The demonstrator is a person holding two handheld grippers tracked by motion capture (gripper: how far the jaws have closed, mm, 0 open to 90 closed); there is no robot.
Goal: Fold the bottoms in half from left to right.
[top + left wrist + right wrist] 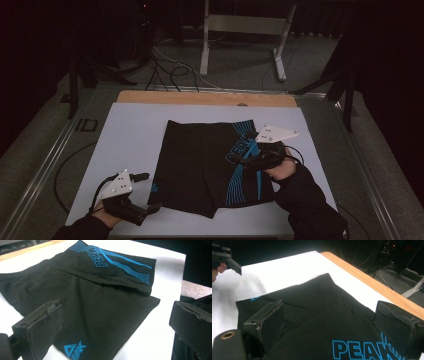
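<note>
Both grippers, left gripper point(147, 192) and right gripper point(243, 156), hover with jaws spread over half-folded black shorts point(200, 165), poised to grip

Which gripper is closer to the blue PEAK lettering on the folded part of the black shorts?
Right. The right gripper hovers over the PEAK lettering on the black shorts, jaws open. The left gripper is off the shorts' near left corner, over the white table cover, open.
</note>
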